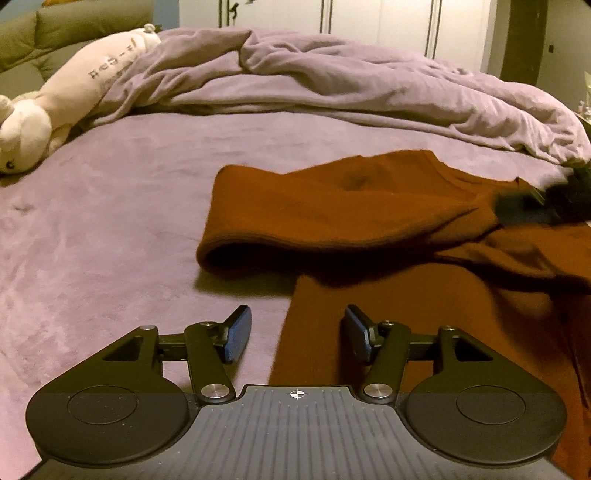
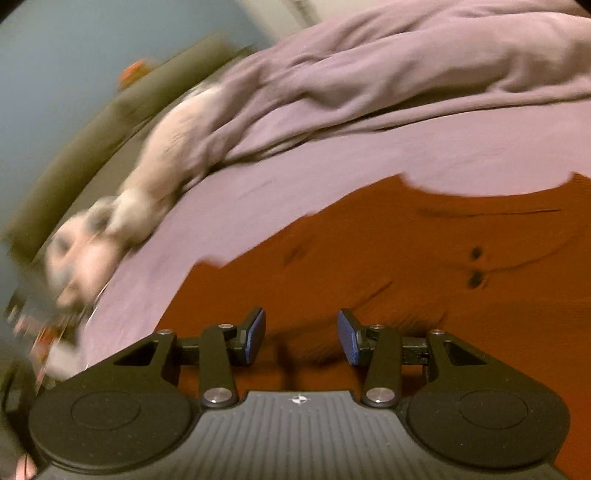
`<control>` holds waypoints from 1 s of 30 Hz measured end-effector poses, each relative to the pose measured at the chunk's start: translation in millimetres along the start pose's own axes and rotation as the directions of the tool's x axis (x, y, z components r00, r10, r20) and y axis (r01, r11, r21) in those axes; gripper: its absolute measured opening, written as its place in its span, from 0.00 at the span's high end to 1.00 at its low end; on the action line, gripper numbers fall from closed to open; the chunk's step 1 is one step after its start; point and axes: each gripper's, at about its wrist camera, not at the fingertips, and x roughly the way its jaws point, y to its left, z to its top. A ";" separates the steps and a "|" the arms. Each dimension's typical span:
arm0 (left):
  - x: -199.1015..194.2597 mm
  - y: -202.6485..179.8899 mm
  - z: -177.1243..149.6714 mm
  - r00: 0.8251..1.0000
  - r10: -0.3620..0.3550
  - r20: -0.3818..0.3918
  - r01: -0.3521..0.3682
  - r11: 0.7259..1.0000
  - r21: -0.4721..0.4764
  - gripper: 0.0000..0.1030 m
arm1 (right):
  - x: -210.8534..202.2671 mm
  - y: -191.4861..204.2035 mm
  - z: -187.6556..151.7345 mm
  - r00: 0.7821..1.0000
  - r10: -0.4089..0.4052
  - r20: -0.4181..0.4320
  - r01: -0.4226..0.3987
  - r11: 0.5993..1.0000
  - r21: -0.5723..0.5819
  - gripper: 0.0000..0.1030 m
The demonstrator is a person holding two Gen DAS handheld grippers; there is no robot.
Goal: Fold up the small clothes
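A rust-brown garment (image 1: 332,210) lies on the purple bed sheet (image 1: 110,240), with one part folded over in a rounded roll at its left end. My left gripper (image 1: 297,332) hovers open over the garment's near left edge, with nothing between its blue pads. In the right wrist view the same garment (image 2: 406,258) spreads flat, with two dark buttons showing. My right gripper (image 2: 301,334) stands open just above the cloth and grips nothing. A dark blurred shape (image 1: 535,203) sits on the garment's far right; I cannot tell what it is.
A crumpled purple duvet (image 1: 332,81) is heaped across the back of the bed. A pale plush toy (image 1: 55,99) lies at the far left beside an olive padded headboard (image 1: 55,29). White wardrobe doors (image 1: 369,18) stand behind. The right wrist view is motion-blurred.
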 end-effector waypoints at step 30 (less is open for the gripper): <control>-5.9 6.4 33.4 0.996 0.011 0.084 -0.008 0.999 -0.039 0.28 | 0.9 -7.6 10.9 0.995 0.092 -0.032 -0.089 0.991 0.102 0.46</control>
